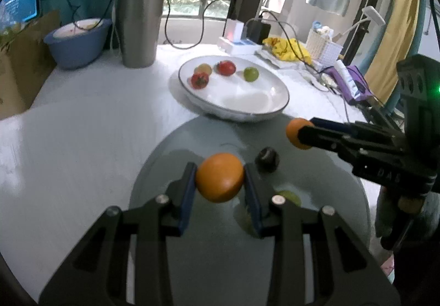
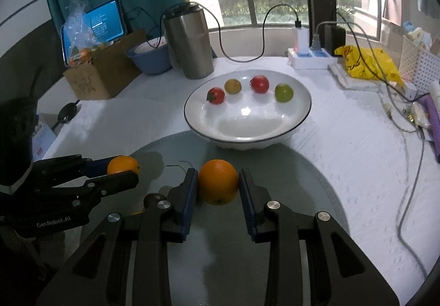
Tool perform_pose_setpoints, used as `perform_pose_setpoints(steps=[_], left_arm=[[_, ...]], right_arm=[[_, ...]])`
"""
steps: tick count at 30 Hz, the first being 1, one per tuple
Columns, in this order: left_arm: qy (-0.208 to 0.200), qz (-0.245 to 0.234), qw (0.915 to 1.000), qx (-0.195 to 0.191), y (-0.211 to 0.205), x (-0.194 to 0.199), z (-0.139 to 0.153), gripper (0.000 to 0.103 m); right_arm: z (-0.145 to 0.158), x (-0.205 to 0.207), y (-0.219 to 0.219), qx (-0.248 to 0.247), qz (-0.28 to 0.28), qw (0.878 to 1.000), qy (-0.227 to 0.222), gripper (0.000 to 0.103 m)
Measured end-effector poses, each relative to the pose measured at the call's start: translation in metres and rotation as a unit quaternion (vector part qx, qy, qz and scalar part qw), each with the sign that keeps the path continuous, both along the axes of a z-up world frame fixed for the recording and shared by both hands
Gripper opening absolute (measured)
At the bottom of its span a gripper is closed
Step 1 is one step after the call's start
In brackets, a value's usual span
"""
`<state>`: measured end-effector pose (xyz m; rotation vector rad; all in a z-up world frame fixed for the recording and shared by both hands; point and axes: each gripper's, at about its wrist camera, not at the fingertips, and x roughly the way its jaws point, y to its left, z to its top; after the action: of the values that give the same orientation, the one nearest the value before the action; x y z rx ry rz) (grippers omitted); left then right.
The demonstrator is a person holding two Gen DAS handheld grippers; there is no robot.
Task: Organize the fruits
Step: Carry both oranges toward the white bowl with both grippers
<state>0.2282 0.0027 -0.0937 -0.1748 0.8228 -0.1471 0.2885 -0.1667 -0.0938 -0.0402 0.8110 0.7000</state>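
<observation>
Pads first: the left hand-held gripper (image 1: 220, 182) pinches a round orange citrus fruit (image 1: 220, 181) between its blue pads, which press on both flanks. The right hand-held gripper (image 2: 218, 185) pinches a second round orange fruit (image 2: 218, 181) the same way. Both fruits sit low over the grey-green round glass mat (image 2: 288, 182) at the near edge of the counter (image 2: 357, 168); whether either is clear of the mat I cannot tell.

On the mat near the left hand-held gripper: a small dark round fruit (image 1: 267, 159) and a yellow-green one (image 1: 288, 196), partly hidden behind a finger.

Further out, the white shallow bowl with a dark rim (image 2: 302, 119) holds two red tomato-like fruits, a yellowish one and a green one, all along its far side. The near half is bare.

Risks, as judged: the skins are smooth and curved and each grip is only two narrow contacts, so a tilt or jolt could roll a fruit out. Both hand-held grippers heading for the bowl together could collide. A hard drop could scatter the fruits already inside.

Oranges look firm, glossy, unblemished.
</observation>
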Motion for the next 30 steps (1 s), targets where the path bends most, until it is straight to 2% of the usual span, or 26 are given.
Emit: perform_pose_setpoints(steps=[7, 15, 19, 25, 30], left_arm=[[-0.021, -0.005, 0.9997, 0.011, 0.000, 0.012, 0.018, 0.036], [-0.029, -0.007, 0.9994, 0.015, 0.001, 0.037, 0.024, 0.036], [-0.032, -0.007, 0.9993, 0.017, 0.002, 0.050, 0.024, 0.036], [-0.030, -0.011, 0.9991, 0.028, 0.001, 0.073, 0.018, 0.036], [-0.020, -0.001, 0.9993, 0.032, 0.003, 0.096, 0.008, 0.036]], right_arm=[[0.015, 0.013, -0.009, 0.005, -0.013, 1.000, -0.016, 0.033], [0.027, 0.034, -0.011, 0.006, -0.016, 0.999, -0.028, 0.033], [0.028, 0.046, -0.010, 0.003, -0.018, 0.999, -0.031, 0.033], [0.023, 0.064, -0.003, -0.027, -0.025, 0.998, -0.046, 0.033], [0.016, 0.080, 0.000, -0.026, -0.023, 0.999, -0.037, 0.033]])
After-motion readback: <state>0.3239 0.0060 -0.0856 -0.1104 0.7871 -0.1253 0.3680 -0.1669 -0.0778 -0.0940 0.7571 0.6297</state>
